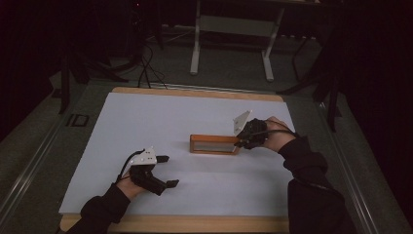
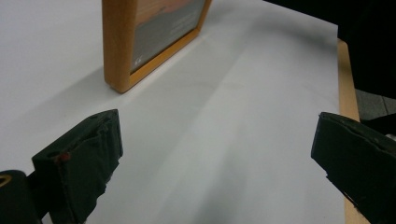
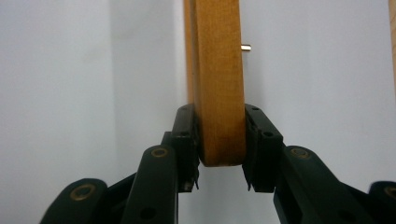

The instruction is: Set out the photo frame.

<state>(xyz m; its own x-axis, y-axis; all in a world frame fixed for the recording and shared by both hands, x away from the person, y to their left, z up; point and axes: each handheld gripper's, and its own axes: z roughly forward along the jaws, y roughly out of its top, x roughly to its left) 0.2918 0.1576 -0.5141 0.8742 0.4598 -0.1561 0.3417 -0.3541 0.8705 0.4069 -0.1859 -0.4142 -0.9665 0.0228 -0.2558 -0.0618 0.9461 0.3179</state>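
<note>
A wooden picture frame (image 1: 214, 144) stands on its long edge in the middle of the white table top (image 1: 146, 117). My right gripper (image 1: 239, 143) is shut on the frame's right end. In the right gripper view the two black pads (image 3: 187, 135) press on either side of the frame's wooden edge (image 3: 219, 70), and a small metal pin (image 3: 246, 47) sticks out of one side. My left gripper (image 1: 168, 170) rests near the front left, open and holding nothing. In the left gripper view its jaws (image 2: 219, 140) stand wide apart, with the frame's corner (image 2: 149, 37) farther off.
The white sheet covers a wooden table whose bare front edge (image 1: 195, 223) and right edge (image 2: 348, 93) show. Beyond the table, on the dark floor, stand the white legs of a desk (image 1: 196, 48) and some cables (image 1: 146, 68).
</note>
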